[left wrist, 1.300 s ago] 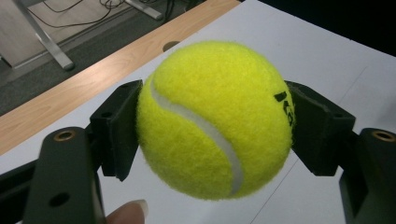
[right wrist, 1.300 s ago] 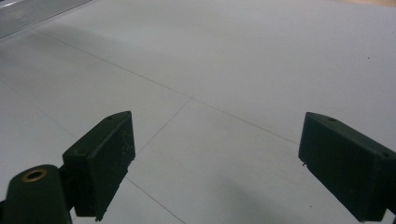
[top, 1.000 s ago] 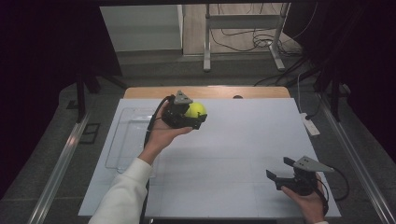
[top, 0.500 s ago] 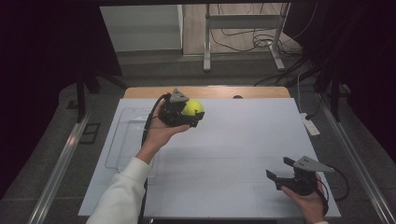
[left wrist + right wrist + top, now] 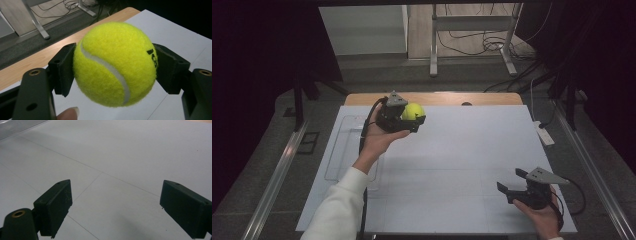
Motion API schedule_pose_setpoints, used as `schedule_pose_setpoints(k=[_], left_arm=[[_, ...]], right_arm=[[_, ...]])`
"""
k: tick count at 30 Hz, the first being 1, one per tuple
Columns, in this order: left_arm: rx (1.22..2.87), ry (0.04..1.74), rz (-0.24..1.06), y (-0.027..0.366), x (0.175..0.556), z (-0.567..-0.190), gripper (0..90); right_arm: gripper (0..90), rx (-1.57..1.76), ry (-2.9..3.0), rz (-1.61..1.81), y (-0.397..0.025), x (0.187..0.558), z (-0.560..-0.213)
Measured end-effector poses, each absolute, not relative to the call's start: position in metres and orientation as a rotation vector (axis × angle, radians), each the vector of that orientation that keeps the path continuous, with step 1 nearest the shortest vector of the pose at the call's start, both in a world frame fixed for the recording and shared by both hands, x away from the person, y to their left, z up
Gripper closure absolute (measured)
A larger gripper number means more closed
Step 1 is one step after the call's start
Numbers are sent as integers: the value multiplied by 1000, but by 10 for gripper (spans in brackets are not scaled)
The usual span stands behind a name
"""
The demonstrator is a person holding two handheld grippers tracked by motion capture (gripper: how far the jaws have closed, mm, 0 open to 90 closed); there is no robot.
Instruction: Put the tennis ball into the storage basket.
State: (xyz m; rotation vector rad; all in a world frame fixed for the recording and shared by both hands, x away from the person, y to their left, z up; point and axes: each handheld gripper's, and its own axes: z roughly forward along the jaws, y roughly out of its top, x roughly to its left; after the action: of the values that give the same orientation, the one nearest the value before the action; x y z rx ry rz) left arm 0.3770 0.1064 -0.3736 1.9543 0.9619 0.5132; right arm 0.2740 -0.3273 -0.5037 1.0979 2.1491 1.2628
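Above the far left part of the white surface (image 5: 452, 165), the left gripper (image 5: 409, 120) pinches the tennis ball (image 5: 115, 63) across its middle, keeping it secure aloft. Well apart, near the surface's front right corner, the right gripper (image 5: 517, 187) waits with jaws spread.

Left gripper (image 5: 414, 119) is up over the far left part of the white board (image 5: 462, 165), with the tennis ball (image 5: 412, 111) sitting between its jaws and clear of the surface. To its left and nearer the person, a clear tray (image 5: 343, 150) lies along the board's left edge. Over at the near right corner, well apart from the ball, the right gripper (image 5: 511, 186) sits low, and a power strip (image 5: 544, 134) lies just off the board's right edge.
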Motion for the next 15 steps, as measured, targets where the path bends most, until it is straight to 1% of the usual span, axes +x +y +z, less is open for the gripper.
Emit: schedule_pose_setpoints(k=[15], left_arm=[[1939,992,547,120,379,-370,271]], right_arm=[[112,1096,2147,1263,-327,274,-503]])
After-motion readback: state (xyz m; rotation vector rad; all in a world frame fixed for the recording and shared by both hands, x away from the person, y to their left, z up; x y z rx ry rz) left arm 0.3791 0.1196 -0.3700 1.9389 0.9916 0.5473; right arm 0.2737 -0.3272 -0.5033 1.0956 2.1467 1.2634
